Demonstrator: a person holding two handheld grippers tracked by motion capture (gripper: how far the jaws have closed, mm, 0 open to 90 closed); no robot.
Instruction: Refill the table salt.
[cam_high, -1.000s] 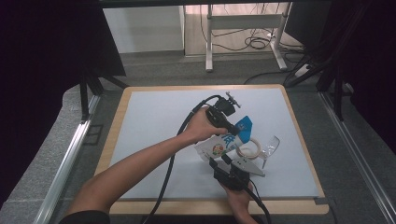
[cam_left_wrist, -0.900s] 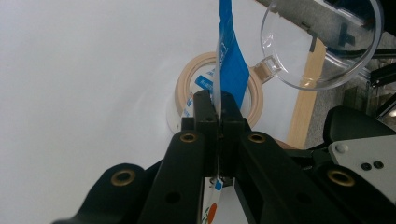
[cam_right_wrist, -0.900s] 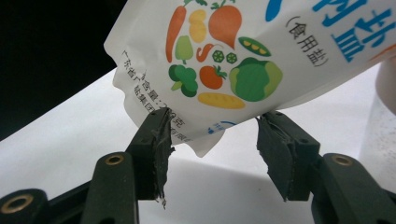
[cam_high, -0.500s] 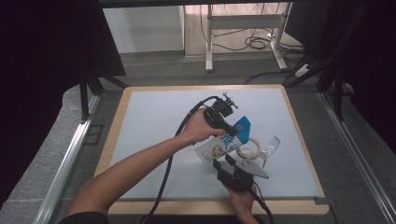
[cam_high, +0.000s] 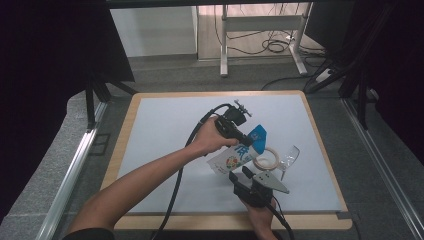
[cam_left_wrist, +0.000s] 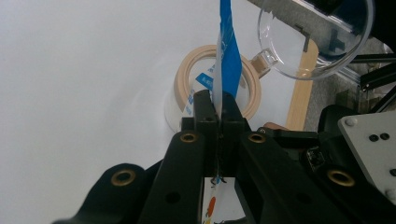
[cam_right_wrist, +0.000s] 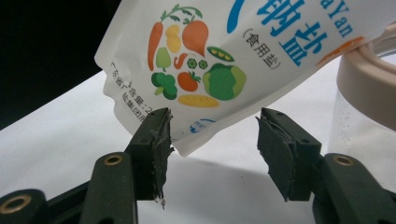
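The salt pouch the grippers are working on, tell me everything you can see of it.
The salt pouch is a flat white plastic bag with a blue top, blue Chinese lettering and printed vegetables. It hangs tilted above the white table, with the left gripper shut on its blue top edge. Its lower corner dips between the open jaws of the right gripper, against the left jaw. It hangs over the beige-rimmed clear jar.

Black grippers, brass-ringed screw holes on the jaws, grey three-cornered plate, thick black cables, bare forearms
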